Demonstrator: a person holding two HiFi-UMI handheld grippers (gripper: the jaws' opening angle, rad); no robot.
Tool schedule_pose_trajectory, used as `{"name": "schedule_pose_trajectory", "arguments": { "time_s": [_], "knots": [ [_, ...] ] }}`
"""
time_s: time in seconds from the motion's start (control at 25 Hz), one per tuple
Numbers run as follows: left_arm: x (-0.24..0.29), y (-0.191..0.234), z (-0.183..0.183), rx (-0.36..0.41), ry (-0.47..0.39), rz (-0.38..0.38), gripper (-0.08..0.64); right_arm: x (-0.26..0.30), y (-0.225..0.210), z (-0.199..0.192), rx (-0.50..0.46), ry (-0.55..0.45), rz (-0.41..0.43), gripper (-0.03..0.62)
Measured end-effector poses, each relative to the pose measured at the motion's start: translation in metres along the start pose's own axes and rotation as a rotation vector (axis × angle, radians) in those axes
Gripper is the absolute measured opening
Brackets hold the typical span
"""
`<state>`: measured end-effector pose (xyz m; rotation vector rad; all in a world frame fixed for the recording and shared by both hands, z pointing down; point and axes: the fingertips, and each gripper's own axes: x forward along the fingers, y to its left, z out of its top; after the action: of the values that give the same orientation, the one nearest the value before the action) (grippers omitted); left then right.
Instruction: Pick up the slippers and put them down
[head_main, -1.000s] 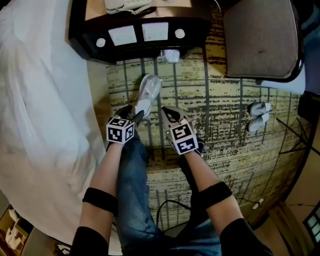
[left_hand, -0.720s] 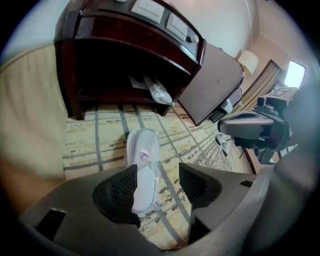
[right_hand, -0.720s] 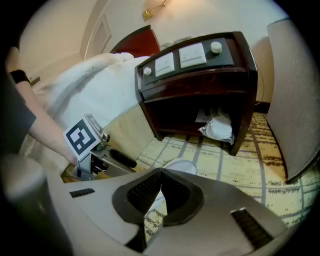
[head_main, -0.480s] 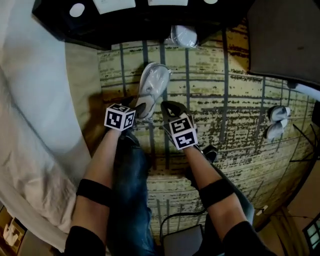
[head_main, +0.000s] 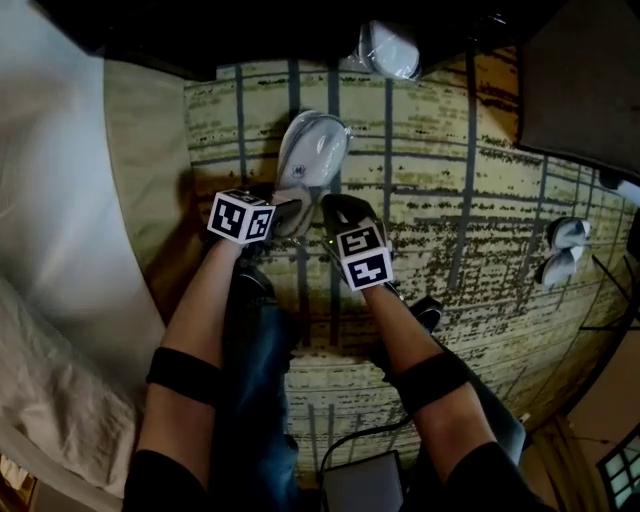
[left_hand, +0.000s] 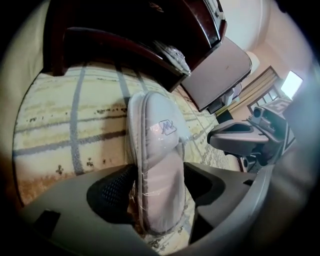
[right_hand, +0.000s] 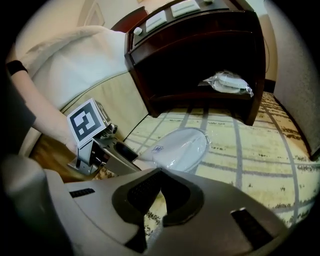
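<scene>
A pair of white slippers in clear plastic wrap lies on the striped carpet, toe end toward the dark nightstand. My left gripper is at the heel end. In the left gripper view the wrapped slippers run between the jaws of my left gripper, which have just been opening; the pads sit loosely beside the heel. My right gripper hovers just right of the slippers, shut and empty. The right gripper view shows the slippers ahead on the carpet and the left gripper beside them.
A dark nightstand stands ahead, with another wrapped pack on its low shelf. The white bed runs along the left. A chair is at the top right, and a second pair of slippers lies far right.
Both grippers have come down toward the carpet. The wrapped slippers went down with the left gripper and now rest on the floor.
</scene>
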<state>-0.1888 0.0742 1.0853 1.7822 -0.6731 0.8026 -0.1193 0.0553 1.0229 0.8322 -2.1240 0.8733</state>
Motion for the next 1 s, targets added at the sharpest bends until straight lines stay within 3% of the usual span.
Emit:
{"name": "schedule_pose_trajectory", "arguments": {
  "time_s": [0.08,0.2,0.4,0.84,1.0],
  "knots": [
    [0.004,0.000,-0.002,-0.004,0.007,-0.009,0.313,0.003,-0.003,-0.004,0.009,0.006,-0.007,0.002],
    [0.007,0.000,-0.005,-0.007,0.009,-0.020,0.223,0.005,-0.004,-0.006,0.011,0.013,-0.009,0.002],
    [0.007,-0.008,0.003,-0.076,-0.053,-0.108,0.155,0.005,-0.010,-0.001,0.017,0.000,-0.015,0.002],
    [-0.009,-0.017,0.010,-0.171,-0.171,-0.167,0.132,-0.007,-0.014,0.002,0.016,-0.014,-0.039,0.002],
    [-0.030,-0.027,0.024,-0.168,-0.198,-0.178,0.130,-0.022,-0.010,0.011,0.024,-0.019,-0.052,0.002]
  ]
}}
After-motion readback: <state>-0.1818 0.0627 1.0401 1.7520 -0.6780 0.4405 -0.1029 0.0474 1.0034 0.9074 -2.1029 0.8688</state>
